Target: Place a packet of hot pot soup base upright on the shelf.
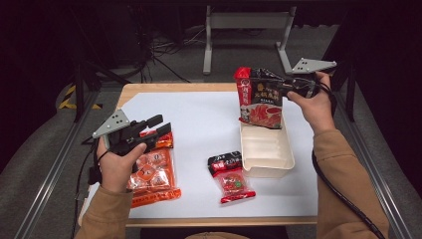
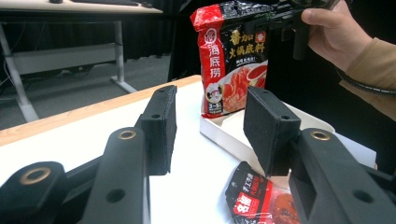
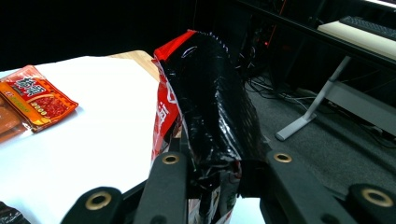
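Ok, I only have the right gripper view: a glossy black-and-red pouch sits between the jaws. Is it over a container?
Observer: Yes, the black-and-red soup-base pouch stands upright with its lower edge in the cream plastic tray.
Operator: And the other gripper?
Observer: The left gripper is open with nothing between its jaws, hovering above the orange packet of wrapped snacks.
Operator: Anything else near the tray?
Observer: A small red-and-black sachet lies flat on the white table cover beside it.
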`<state>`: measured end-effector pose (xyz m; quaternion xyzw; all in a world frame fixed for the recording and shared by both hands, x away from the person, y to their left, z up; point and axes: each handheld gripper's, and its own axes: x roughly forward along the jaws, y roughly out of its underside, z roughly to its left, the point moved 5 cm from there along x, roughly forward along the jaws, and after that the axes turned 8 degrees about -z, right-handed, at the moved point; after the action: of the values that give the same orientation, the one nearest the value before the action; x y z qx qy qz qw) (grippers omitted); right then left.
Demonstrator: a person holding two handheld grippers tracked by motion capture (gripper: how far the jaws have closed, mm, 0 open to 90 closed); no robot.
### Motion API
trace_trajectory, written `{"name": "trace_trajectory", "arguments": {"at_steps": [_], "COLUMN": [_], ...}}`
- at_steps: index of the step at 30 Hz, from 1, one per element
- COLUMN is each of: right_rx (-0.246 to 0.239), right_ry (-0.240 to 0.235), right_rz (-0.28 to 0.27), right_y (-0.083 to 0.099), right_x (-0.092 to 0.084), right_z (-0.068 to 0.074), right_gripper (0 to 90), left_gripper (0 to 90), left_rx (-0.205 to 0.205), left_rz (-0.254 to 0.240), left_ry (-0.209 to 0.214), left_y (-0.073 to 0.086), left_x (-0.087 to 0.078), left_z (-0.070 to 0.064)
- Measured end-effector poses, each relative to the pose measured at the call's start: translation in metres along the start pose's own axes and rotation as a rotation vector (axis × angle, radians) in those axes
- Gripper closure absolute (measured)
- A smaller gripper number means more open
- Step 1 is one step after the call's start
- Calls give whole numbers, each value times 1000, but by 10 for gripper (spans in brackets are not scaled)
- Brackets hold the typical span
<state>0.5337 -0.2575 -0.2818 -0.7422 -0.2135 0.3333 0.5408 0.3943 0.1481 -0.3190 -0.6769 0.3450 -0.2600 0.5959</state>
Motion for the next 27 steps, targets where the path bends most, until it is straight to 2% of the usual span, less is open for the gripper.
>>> {"name": "trace_trajectory", "arguments": {"at_steps": [13, 16, 27], "right_rx": [-3, 9, 31], "right_ry": [-32, -37, -30], "right_rz": [6, 7, 5], "right_y": [12, 17, 23], "right_x": [3, 4, 1], "right_z": [8, 10, 9], "right_gripper": [747, 742, 732], "left_gripper": [543, 542, 529], "left_rx": [-1, -2, -1], "left_rz": [0, 2, 0], "left_ry": [-3, -2, -7], "left_y": [1, 1, 1], "left_x": [1, 1, 0], "left_z": [0, 0, 1]}}
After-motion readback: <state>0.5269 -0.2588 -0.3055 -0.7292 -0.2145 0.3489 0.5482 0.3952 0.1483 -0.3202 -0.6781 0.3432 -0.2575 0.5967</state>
